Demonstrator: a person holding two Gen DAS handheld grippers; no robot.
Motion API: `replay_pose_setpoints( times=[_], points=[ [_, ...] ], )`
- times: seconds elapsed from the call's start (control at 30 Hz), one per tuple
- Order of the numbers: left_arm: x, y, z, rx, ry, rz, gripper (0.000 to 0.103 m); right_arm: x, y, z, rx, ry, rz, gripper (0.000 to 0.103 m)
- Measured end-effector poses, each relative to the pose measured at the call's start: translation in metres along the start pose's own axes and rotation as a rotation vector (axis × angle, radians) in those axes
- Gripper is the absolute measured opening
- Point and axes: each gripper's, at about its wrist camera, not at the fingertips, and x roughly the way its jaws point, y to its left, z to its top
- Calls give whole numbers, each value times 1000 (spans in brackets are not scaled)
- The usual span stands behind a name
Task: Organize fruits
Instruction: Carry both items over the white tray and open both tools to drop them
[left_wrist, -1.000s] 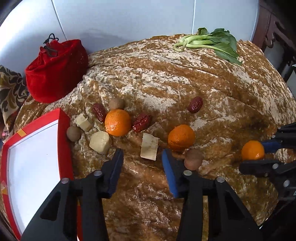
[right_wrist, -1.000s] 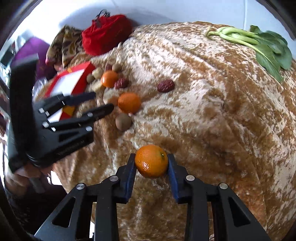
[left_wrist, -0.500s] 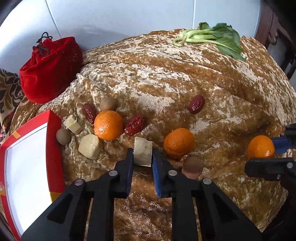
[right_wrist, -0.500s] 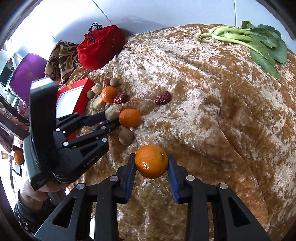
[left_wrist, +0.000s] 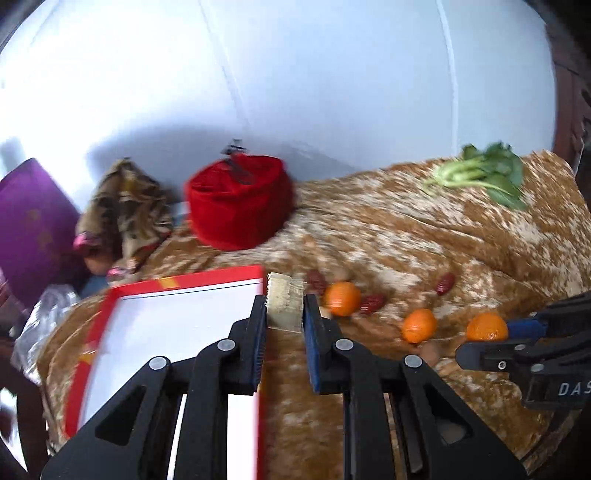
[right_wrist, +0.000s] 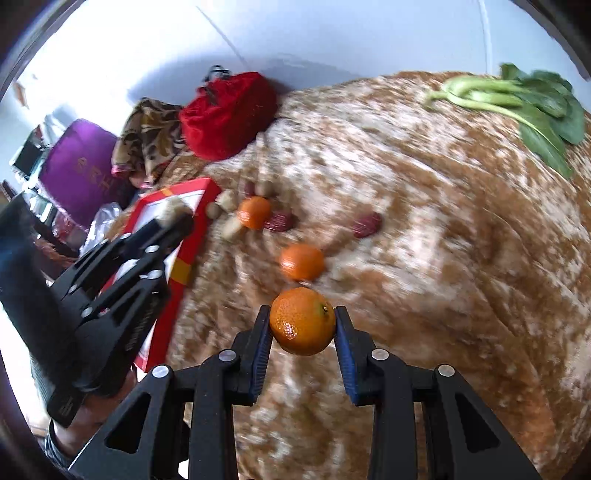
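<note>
My left gripper (left_wrist: 284, 306) is shut on a pale ridged chunk (left_wrist: 283, 304) and holds it in the air at the right edge of the red-rimmed white tray (left_wrist: 177, 317). My right gripper (right_wrist: 302, 325) is shut on an orange (right_wrist: 302, 321), lifted above the brown cloth (right_wrist: 424, 258); it also shows in the left wrist view (left_wrist: 487, 328). Two more oranges (right_wrist: 302, 263) (right_wrist: 255, 212), red dates (right_wrist: 366, 224) and pale chunks (right_wrist: 232, 229) lie on the cloth beside the tray (right_wrist: 192, 229).
A red velvet pouch (left_wrist: 238, 201) and a patterned cloth (left_wrist: 125, 210) sit at the back left, with a purple box (left_wrist: 29, 225) beyond. Leafy greens (left_wrist: 487, 177) lie at the cloth's far right. A white wall stands behind.
My left gripper closed on the pale chunk, lifted it and swung left to the tray's edge. My right gripper kept its orange and moved nearer the other fruits.
</note>
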Motion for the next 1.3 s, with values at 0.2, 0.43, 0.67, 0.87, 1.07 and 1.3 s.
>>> replay_pose_setpoints(
  times=[0.2,0.43,0.67,0.87,1.07,1.3],
  points=[
    [-13,59,-14,-121,22,191,17,22,53,5,-126,-8,54,33],
    [-3,103,-53,-221,159,328,17,55,122,13,-301,-17,118,33],
    [20,129,-96,-339,337,259,17,94,176,-2,-424,29,166,33],
    [24,130,-98,-352,362,271,17,117,187,-16,-456,95,163,36],
    [8,121,-78,-312,259,373,51,98,179,-9,-421,71,179,39],
    [-19,85,-42,-233,70,389,71,27,138,19,-308,-79,146,46]
  ],
)
